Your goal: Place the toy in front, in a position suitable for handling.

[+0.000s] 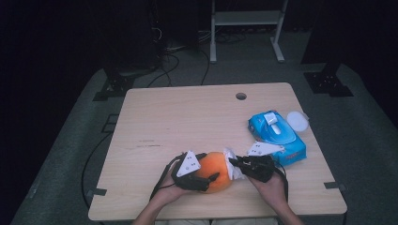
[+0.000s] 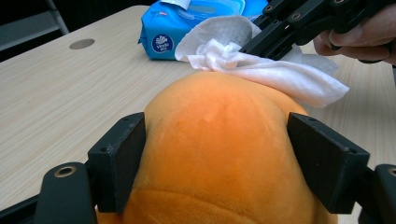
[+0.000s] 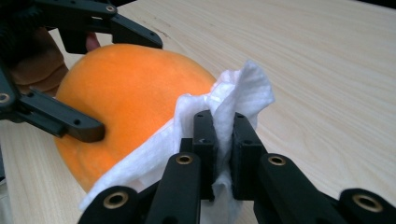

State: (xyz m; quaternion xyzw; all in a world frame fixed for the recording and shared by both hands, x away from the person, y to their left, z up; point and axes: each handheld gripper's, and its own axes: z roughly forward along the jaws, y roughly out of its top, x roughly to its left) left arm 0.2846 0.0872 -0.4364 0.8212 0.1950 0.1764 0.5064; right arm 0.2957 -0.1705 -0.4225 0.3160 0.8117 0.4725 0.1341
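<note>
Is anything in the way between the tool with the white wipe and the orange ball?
Nothing visible. The right tool pinches the white wipe, and the wipe already lies against the orange ball, which the left tool grips.

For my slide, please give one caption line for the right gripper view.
Right tool pinches a white wipe against an orange plush ball held by the left tool.

Light wood table (image 1: 187, 122) with round cable hole (image 1: 241, 96) near far edge. Blue wet-wipe pack (image 1: 277, 136), white flip lid open, near right edge. Round white lid (image 1: 297, 121) just beside it at right edge. White metal stand (image 1: 246, 28), black cables (image 1: 173, 61) on grey floor beyond far edge.
</note>
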